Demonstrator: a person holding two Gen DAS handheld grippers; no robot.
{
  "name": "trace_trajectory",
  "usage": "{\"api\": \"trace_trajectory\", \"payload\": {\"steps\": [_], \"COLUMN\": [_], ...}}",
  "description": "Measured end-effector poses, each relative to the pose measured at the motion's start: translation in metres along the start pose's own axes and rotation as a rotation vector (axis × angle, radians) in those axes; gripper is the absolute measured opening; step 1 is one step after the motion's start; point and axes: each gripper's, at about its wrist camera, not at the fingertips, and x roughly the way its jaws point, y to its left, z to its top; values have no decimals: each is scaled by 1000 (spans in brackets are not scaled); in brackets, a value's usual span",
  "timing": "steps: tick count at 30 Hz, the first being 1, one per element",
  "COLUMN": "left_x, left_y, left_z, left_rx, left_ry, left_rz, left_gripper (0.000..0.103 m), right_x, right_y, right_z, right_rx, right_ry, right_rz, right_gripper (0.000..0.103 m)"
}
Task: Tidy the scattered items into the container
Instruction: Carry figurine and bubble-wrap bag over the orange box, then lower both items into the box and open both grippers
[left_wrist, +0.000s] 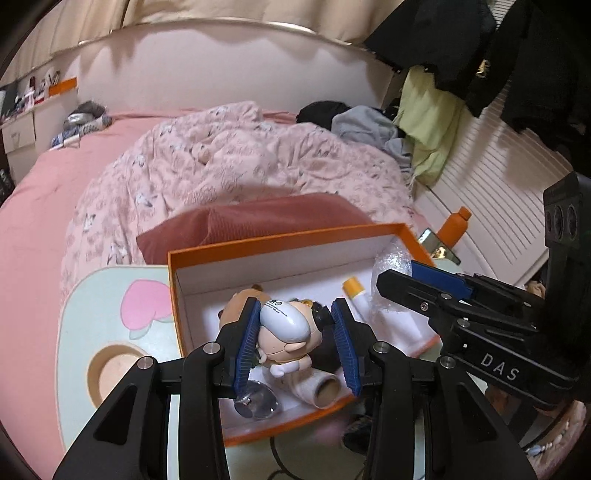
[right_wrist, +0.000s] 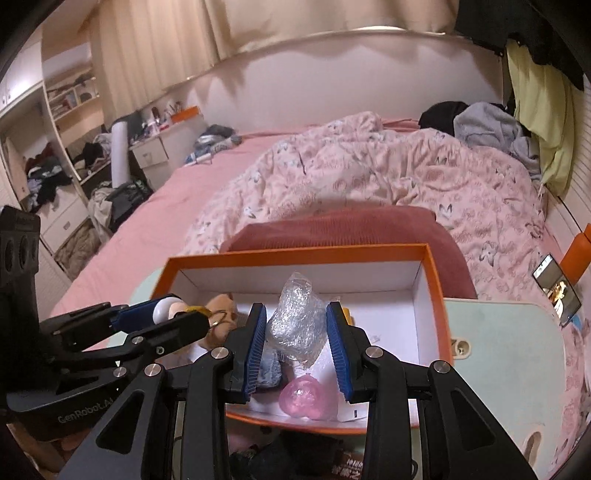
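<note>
Left gripper (left_wrist: 295, 332) gripped a toy figure (left_wrist: 284, 325); my right gripper (right_wrist: 295, 339) clamped a bubble-wrap bundle (right_wrist: 295, 321), both above the box (right_wrist: 436, 295).

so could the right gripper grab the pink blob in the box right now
Probably not: the right gripper is already shut on a bubble wrap bundle, filling its jaws above the pink blob.

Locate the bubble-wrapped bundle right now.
In the right wrist view the bubble-wrapped bundle sits clamped between the right gripper pads, above the orange box, just beyond a pink jelly-like item.
</note>
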Motion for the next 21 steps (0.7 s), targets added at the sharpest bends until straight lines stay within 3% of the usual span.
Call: {"api": "trace_trajectory", "payload": {"steps": [15,17,19,21], "left_x": [14,12,6,-3], "left_y": [11,11,10,8], "left_z": [3,4,5,6], "left_rx": [-34,-39,-36,-27], "left_ry": [6,0,-24,-61], "left_rz": [32,30,35,41], "left_gripper": [41,49,63,67], "right_x": [17,15,12,6], "right_y": [-6,-7,-9,-11], "right_z": [3,4,4,4], "right_rx": [23,32,45,63], "right_ry": [11,-2,-15,-37], "right_rz": [17,18,26,25], "right_gripper": [35,41,49,57]}}
